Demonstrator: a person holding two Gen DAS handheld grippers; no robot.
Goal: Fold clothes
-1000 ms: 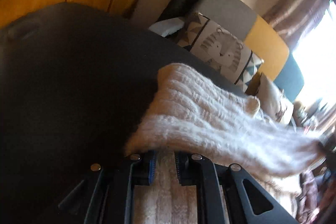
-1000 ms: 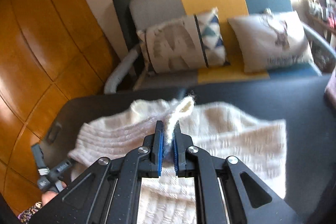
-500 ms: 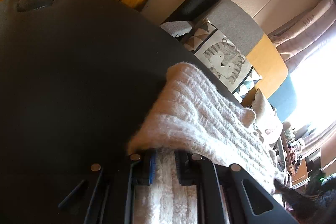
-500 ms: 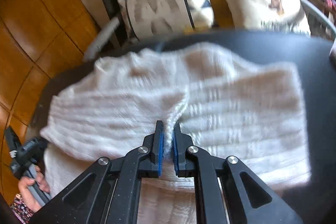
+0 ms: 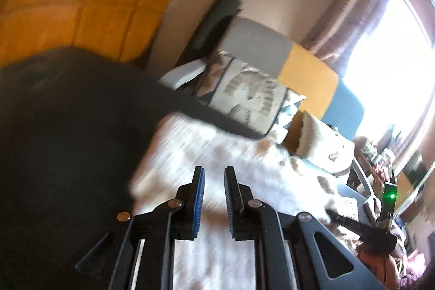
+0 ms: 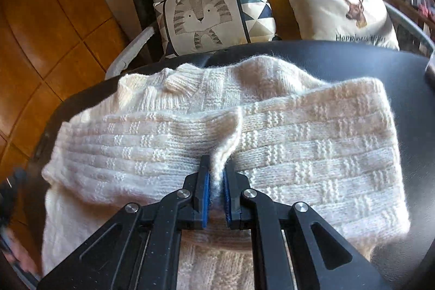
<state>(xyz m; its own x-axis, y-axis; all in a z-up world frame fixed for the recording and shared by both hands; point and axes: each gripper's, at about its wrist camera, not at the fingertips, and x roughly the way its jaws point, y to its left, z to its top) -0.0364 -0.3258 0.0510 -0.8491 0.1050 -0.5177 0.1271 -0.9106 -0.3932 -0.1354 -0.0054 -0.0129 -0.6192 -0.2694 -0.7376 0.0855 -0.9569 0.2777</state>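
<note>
A cream knit sweater (image 6: 299, 140) lies on the dark round table (image 6: 407, 78), its upper layer folded across the lower one. My right gripper (image 6: 216, 170) is shut on a raised ridge of knit in the middle of that folded layer. In the blurred left wrist view, my left gripper (image 5: 214, 173) hovers above the sweater (image 5: 217, 143) near its left side. Its jaws stand close together with bare tips and no fabric visibly between them. In the right wrist view, the hand (image 6: 16, 260) holding the left gripper is a blur at the far left, apart from the sweater's edge.
Behind the table stands a grey, yellow and blue sofa with a tiger cushion (image 6: 206, 15) and a deer cushion (image 6: 339, 10). Orange wood panelling (image 6: 40, 18) fills the left. A small object (image 6: 431, 69) sits at the table's right edge.
The left gripper has risen off the sweater's folded edge, which used to drape over its fingertips and now lies on the table. The right gripper came down with its pinched fold, laying the layer flat.
</note>
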